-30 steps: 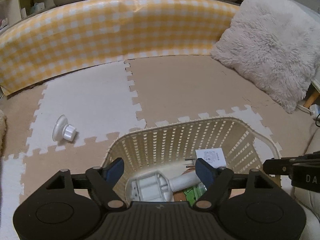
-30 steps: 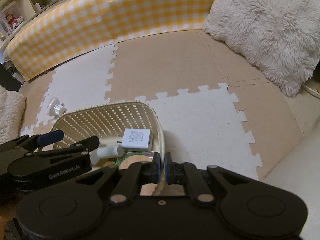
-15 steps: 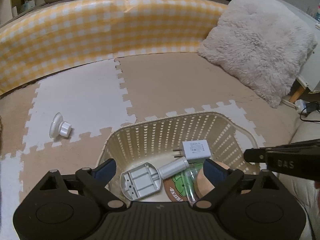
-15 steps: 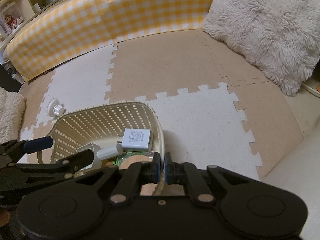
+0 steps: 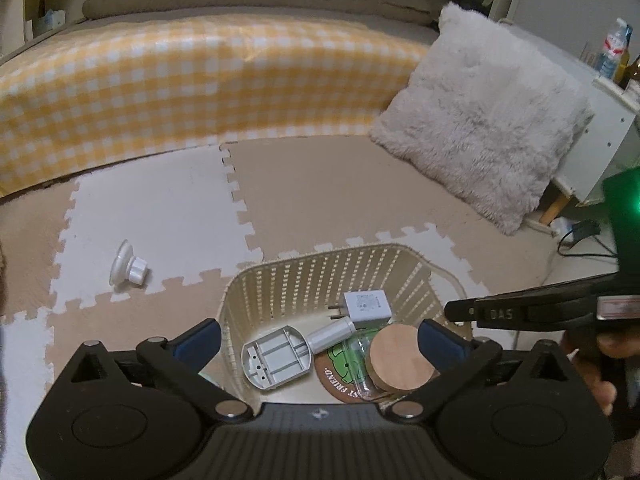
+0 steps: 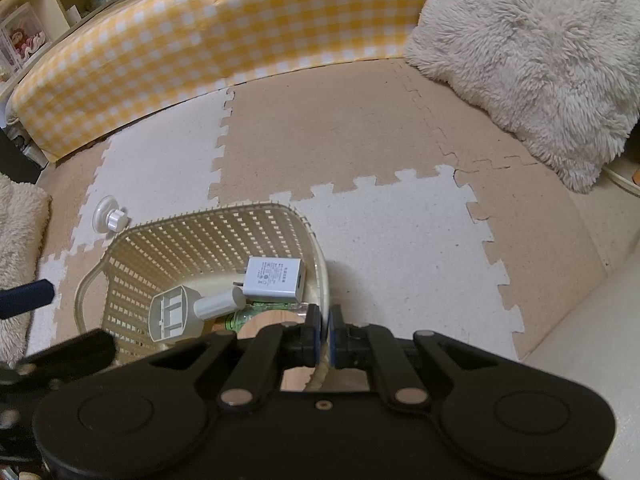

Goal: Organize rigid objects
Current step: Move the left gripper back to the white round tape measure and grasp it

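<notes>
A cream slatted basket stands on the foam mat. Inside lie a grey bracket with a white cylinder, a white charger, a jar with a wooden lid and a round frog coaster. My left gripper hovers above the basket, jaws opening wide, nothing between them. My right gripper is shut on the basket's right rim. A white suction cup lies on the mat, left of the basket.
A yellow checked bumper curves along the back. A fluffy pillow leans at the right, next to a white cabinet and a cable. A furry rug lies at the left.
The left gripper has lifted back from the basket and its jaws have spread wider. The grey bracket stays lying in the basket. The right gripper has not moved.
</notes>
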Motion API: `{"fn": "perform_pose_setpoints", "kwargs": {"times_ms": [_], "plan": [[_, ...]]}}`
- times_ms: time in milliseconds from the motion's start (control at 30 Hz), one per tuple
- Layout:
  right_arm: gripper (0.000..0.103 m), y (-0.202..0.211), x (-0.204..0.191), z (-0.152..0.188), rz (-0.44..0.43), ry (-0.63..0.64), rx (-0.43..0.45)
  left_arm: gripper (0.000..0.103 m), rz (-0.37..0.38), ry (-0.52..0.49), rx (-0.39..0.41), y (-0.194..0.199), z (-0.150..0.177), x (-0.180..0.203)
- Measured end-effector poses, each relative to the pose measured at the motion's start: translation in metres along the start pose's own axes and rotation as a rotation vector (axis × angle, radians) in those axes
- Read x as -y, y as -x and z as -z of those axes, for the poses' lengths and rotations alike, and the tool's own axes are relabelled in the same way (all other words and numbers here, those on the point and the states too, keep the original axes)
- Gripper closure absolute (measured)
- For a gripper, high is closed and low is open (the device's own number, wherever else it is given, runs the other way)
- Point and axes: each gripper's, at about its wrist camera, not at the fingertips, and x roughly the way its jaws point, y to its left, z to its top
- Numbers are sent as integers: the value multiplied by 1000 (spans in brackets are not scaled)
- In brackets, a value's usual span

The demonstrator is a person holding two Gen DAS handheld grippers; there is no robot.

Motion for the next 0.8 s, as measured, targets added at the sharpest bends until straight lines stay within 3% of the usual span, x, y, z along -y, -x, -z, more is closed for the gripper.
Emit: {"fn": "perform_pose_setpoints", "kwargs": {"times_ms": [233, 633, 800], "plan": [[98, 0, 1, 0, 3, 3, 0, 0, 41, -10, 51, 27, 3, -15], [98, 0, 1, -1, 5, 4, 0, 0, -4, -43, 122, 58, 7, -74], [98, 0, 0, -1, 7, 6, -1, 0, 14, -91, 94, 52, 17, -95]]}}
